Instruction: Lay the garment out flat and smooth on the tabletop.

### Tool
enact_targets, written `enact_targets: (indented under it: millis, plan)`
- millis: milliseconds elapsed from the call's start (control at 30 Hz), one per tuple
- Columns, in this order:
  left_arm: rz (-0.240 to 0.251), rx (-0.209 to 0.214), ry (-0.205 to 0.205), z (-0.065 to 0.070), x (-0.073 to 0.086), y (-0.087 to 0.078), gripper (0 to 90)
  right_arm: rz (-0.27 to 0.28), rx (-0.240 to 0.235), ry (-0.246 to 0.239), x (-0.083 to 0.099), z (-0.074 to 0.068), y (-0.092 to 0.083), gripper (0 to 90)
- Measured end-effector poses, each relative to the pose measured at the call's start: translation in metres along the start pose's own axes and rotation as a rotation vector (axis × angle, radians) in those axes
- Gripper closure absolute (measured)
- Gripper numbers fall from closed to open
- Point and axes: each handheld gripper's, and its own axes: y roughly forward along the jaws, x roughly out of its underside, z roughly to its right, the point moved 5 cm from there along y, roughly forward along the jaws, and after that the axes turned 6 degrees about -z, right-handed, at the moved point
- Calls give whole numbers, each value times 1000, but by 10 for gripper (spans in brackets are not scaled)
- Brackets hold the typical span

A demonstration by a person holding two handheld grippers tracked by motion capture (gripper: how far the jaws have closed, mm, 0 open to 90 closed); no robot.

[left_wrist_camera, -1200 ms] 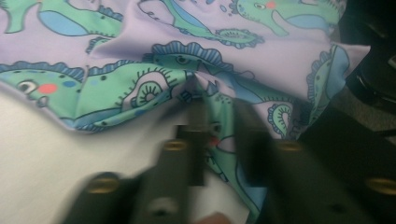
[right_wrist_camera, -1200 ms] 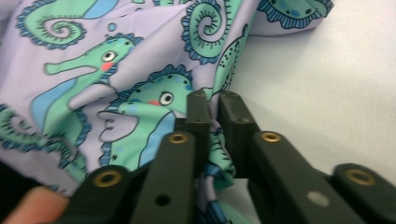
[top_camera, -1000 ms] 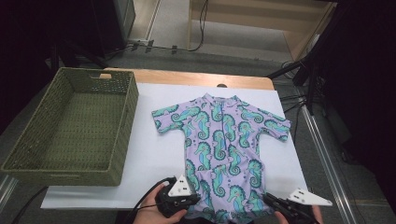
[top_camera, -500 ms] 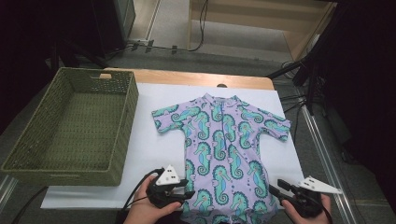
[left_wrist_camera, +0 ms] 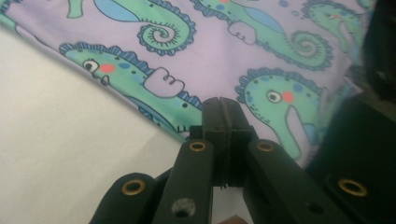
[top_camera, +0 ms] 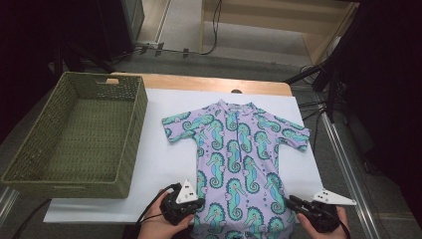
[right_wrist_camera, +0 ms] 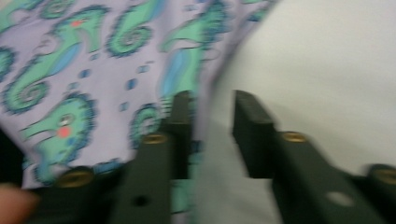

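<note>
A lilac child's garment (top_camera: 239, 149) printed with green seahorses lies flat on a white sheet (top_camera: 159, 164), neck away from me. My left gripper (top_camera: 200, 203) is at its lower left edge. In the left gripper view its jaws (left_wrist_camera: 220, 100) have just closed and stand pressed together where the cloth's edge (left_wrist_camera: 154, 114) runs in under them. My right gripper (top_camera: 288, 202) is at the lower right edge. In the blurred right gripper view its jaws (right_wrist_camera: 212, 100) have just been closing but stand apart, with the garment's edge (right_wrist_camera: 93, 56) between them.
A green woven basket (top_camera: 141, 114) stands on the left of the table with nothing in it. A strip of bare wooden tabletop (top_camera: 199, 83) shows behind the sheet. Cables and dark stands are on the floor beyond and at the right.
My right gripper has shifted a little to the right along the bottom hem. The left gripper has stayed at the lower left edge. The garment lies as before.
</note>
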Motion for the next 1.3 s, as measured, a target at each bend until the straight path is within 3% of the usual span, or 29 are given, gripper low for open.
enact_targets:
  millis: [33,67,100,167,267,333,433,500,567,667,733,800,833,867,933,1000,1033,1067,1133,1167,1300]
  plan:
    - [3,2,-3,-2,1,-1,893,2,0,30,-1,7,0,555]
    - [25,-1,-12,-3,0,-1,820,20,-14,58,-3,12,0,533]
    - [43,-1,-26,-5,-1,-2,729,41,-21,65,-6,17,0,525]
    - [75,10,-44,-7,-4,-2,646,85,-6,49,-16,21,0,524]
    - [102,17,-53,-9,-9,1,544,133,45,18,-33,27,5,634]
    - [113,14,-56,-11,-12,1,518,117,64,20,-46,32,16,694]
    - [118,-2,-75,-15,-15,3,539,116,65,36,-66,38,35,693]
    - [112,-10,-86,-17,-15,6,570,95,88,47,-77,42,50,622]
    - [99,-14,-84,-18,-15,9,608,80,91,67,-85,45,62,589]
    - [73,-39,-79,-17,-14,14,664,44,130,56,-90,47,77,590]
    - [60,-70,-71,-17,-14,15,708,43,153,30,-91,46,79,646]
    - [51,-114,-66,-17,-15,16,812,34,141,-8,-91,43,80,785]
    - [48,-107,-67,-17,-15,16,892,35,139,-29,-91,43,80,852]
    - [42,-109,-65,-17,-16,16,897,32,129,-35,-91,43,80,866]
    - [37,-115,-55,-17,-15,15,899,40,138,-8,-91,50,77,873]
    - [39,-112,-54,-17,-14,14,900,61,118,44,-89,58,74,868]
    - [43,-108,-62,-18,-13,14,899,73,103,52,-89,59,73,857]
    - [46,-100,-69,-18,-13,13,899,86,104,30,-89,58,71,820]
    - [58,-85,-75,-20,-12,12,896,115,118,-1,-89,57,66,676]
    - [72,-78,-84,-20,-12,11,881,144,111,9,-87,57,62,590]
    - [125,-15,-106,-22,-13,5,627,235,94,3,-75,55,43,393]
